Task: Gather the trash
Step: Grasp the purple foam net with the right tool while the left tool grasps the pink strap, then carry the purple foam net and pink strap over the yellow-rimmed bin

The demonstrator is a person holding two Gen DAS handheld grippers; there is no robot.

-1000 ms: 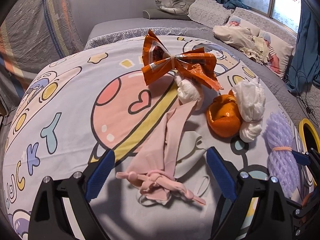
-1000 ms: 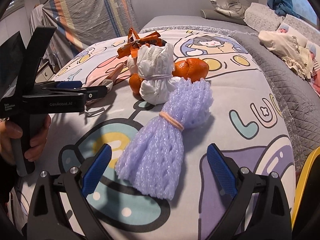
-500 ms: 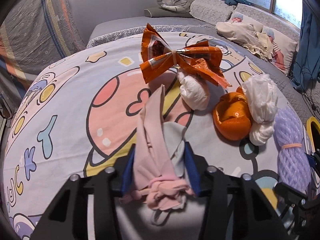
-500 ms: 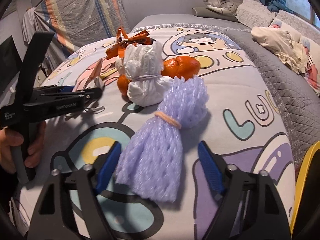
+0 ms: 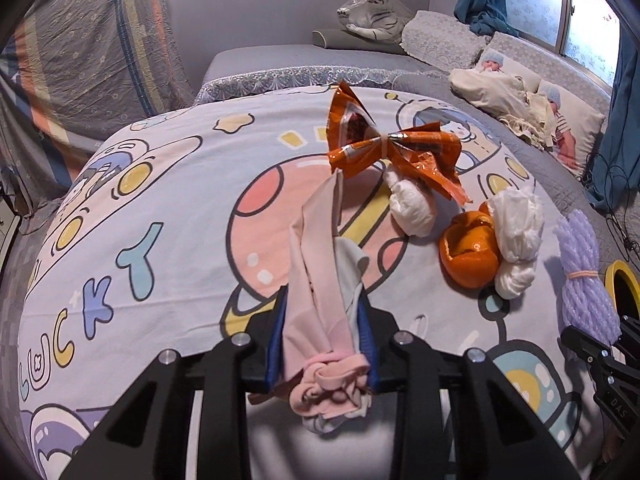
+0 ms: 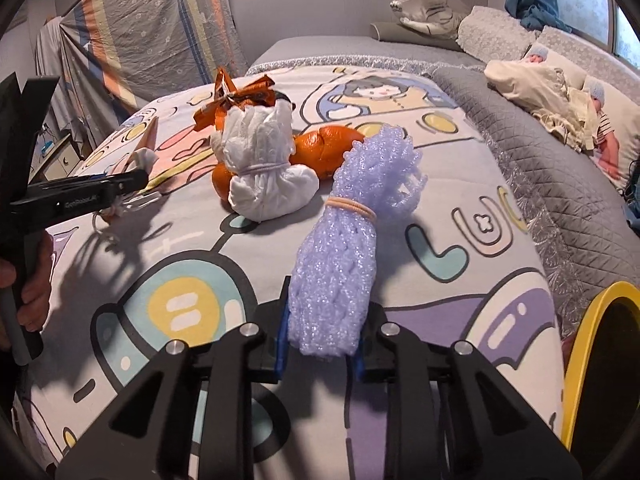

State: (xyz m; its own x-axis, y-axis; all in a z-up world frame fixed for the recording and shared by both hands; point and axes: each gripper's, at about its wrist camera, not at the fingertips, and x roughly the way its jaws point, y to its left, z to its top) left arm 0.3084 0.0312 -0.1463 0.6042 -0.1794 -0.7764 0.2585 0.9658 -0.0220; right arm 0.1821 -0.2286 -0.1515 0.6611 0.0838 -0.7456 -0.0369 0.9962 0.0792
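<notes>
My left gripper (image 5: 322, 332) is shut on a pink and white face mask (image 5: 320, 276) and holds its knotted end; the mask stands up between the jaws. My right gripper (image 6: 322, 328) is shut on a purple foam net (image 6: 344, 248) bound with an elastic band; the net also shows in the left wrist view (image 5: 582, 272). On the cartoon bedsheet (image 5: 160, 208) lie an orange snack wrapper (image 5: 394, 148), a small white tissue wad (image 5: 412, 208), orange peel (image 5: 470, 252) and a tied white tissue bundle (image 5: 516, 240). The bundle (image 6: 264, 168) and peel (image 6: 326, 150) also show in the right wrist view.
A yellow-rimmed bin (image 6: 600, 360) stands at the bed's right edge. A grey quilt (image 6: 540, 160) covers the right side, with dolls (image 6: 560, 100) and pillows behind. A plush tiger (image 5: 372, 12) lies at the far end. A striped cloth (image 5: 80, 52) hangs at the left.
Both grippers went from wide open to shut: the left closed on the mask and lifted it upright, the right closed on the purple net's near end.
</notes>
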